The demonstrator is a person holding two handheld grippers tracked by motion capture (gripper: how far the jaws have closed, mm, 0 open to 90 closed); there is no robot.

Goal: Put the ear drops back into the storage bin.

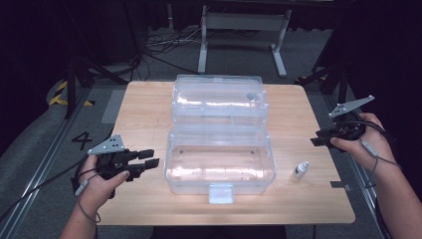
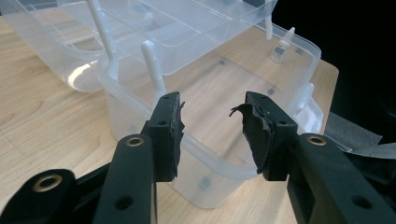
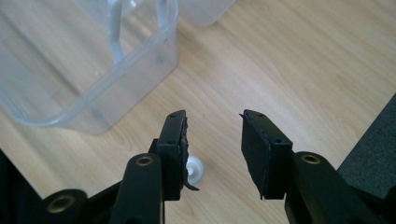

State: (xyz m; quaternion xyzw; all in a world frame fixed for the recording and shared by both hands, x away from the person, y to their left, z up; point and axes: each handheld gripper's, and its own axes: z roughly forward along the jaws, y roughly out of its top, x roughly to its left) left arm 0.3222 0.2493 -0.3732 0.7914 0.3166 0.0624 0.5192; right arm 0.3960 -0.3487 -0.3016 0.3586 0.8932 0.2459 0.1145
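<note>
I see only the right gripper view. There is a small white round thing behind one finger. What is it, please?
Observer: A small white dropper bottle, on the table to the right of the clear box.
Operator: Is the box open?
Observer: Yes, its lid is folded back, away from the person.
Operator: And where is the left gripper?
Observer: Left of the box, near its front, fingers open, holding nothing.

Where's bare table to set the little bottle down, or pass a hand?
Free: wood left of the clear box, ahead of the left gripper, and the strip right of it around the small bottle. Crowded: the middle, taken by box and open lid.
</note>
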